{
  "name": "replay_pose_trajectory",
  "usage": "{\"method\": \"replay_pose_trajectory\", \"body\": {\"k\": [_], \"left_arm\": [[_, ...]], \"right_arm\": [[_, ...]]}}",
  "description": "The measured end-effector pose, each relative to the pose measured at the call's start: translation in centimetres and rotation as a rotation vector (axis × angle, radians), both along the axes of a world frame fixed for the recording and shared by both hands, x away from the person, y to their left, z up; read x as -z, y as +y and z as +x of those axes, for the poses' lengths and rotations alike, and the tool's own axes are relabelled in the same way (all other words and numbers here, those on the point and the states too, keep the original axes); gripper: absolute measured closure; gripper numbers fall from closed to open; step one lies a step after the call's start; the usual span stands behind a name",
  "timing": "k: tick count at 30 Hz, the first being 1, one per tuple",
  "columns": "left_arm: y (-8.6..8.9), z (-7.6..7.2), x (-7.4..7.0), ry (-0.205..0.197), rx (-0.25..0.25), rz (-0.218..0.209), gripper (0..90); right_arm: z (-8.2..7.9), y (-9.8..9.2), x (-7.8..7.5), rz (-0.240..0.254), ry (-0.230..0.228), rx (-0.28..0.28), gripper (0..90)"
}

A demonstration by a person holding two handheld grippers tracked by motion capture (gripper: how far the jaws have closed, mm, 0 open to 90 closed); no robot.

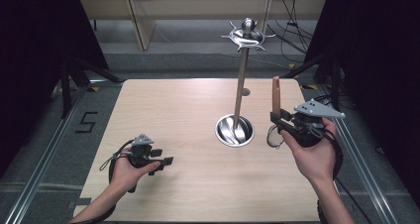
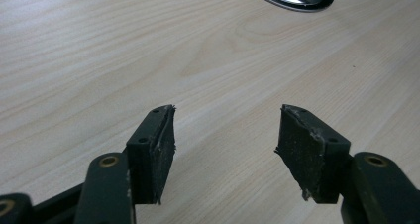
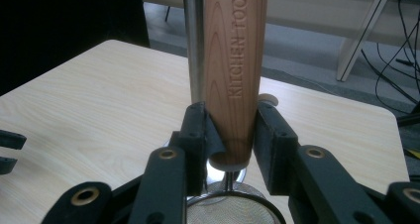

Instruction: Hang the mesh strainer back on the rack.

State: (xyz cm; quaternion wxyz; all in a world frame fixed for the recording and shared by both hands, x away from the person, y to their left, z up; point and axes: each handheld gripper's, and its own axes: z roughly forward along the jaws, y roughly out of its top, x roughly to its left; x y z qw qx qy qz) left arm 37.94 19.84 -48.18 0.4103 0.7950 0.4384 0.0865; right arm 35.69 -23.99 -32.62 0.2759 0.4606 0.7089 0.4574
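A pale wooden counter (image 1: 163, 110) is seen from above, set on a grey floor between dark curtains. Near its middle, a tall metal stand (image 1: 241, 83) rises from a round shiny base (image 1: 234, 130), and a ring of hooks is carried at its top.

At the right side of the counter, the right gripper (image 1: 276, 119) is held in a hand above the surface. Its fingers are clamped on the lower end of a wooden handle (image 1: 276, 96), which stands upright beside the stand's pole, apart from it. In the right gripper view, the words "KITCHEN TOOL" are read along the handle (image 3: 234, 60), and a round wire-mesh strainer (image 3: 230, 211) is seen hanging below the fingers.

At the lower left, the left gripper (image 1: 170, 160) is held low over the counter. In the left gripper view its fingers (image 2: 154, 152) are spread apart with bare wood between them.
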Motion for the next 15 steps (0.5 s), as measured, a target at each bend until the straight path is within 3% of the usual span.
{"method": "replay_pose_trajectory", "body": {"k": [3,6,8,14,15], "left_arm": [[0.0,0.01,0.01,0.001,0.0,0.0,38.3],[0.01,0.01,0.01,0.0,0.0,0.0,38.3],[0.01,0.01,0.0,0.0,0.0,0.0,38.3],[0.01,0.02,0.02,0.001,0.0,0.0,38.3],[0.01,0.02,0.01,0.001,0.0,0.0,38.3]], "right_arm": [[0.13,-0.16,-0.2,-0.021,-0.014,-0.01,69.1],[0.1,0.13,-0.41,0.002,-0.007,0.001,69.1],[0.27,0.04,-0.44,-0.007,-0.017,-0.025,69.1],[0.21,0.16,-0.93,-0.008,-0.023,-0.007,69.1],[0.33,0.12,-0.93,-0.013,-0.051,-0.003,69.1]]}}
